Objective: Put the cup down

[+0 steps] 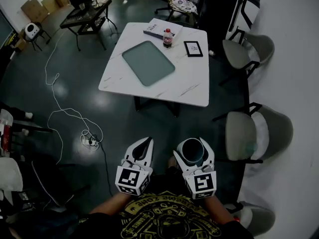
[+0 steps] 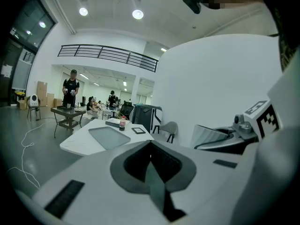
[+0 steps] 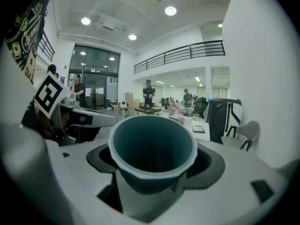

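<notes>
A cup (image 1: 192,151) with a teal inside and a pale rim sits upright between the jaws of my right gripper (image 1: 193,146), which is shut on it. In the right gripper view the cup (image 3: 152,149) fills the middle, mouth toward the camera, with the gripper (image 3: 152,175) clamped around its body. My left gripper (image 1: 144,142) is shut with nothing in it; its jaws meet in a point (image 2: 150,145). Both grippers are held close to the person's body, above the dark floor and well short of the white table (image 1: 189,78).
On the table lie a grey-green tray (image 1: 148,62), a red-labelled bottle (image 1: 168,38), a book (image 1: 157,28) and a small dark frame (image 1: 193,48). Grey chairs (image 1: 256,133) stand at the right. A white cable (image 1: 65,113) trails over the floor at the left.
</notes>
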Tool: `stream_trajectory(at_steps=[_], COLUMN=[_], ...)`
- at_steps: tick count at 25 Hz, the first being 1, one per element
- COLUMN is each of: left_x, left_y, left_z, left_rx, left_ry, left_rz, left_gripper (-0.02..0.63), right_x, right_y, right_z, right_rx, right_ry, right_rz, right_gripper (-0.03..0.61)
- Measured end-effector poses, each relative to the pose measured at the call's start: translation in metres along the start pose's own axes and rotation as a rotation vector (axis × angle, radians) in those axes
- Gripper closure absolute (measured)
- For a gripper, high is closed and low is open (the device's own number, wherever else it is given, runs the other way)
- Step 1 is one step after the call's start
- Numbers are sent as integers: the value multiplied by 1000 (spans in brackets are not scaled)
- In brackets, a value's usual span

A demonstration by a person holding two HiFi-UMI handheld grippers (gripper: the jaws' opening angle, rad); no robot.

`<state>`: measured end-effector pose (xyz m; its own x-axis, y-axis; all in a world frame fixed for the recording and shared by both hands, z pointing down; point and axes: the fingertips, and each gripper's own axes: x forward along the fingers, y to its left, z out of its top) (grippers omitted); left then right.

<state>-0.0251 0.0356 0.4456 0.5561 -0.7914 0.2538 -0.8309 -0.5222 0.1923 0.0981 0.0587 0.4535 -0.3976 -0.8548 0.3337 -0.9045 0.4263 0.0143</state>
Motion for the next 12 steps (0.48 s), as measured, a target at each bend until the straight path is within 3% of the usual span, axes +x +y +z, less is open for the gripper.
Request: stream_trajectory(at_steps=[12], left_x=[24], left_y=[-6], left_z=[15], left_rx=[17], left_ry=[-15], left_rz=[119], left_gripper=[623], right_x=[20], right_y=[-34], right_z=[8], right_rx=[-18], right_ry=[-30], right_rz=[117], right_gripper=[193])
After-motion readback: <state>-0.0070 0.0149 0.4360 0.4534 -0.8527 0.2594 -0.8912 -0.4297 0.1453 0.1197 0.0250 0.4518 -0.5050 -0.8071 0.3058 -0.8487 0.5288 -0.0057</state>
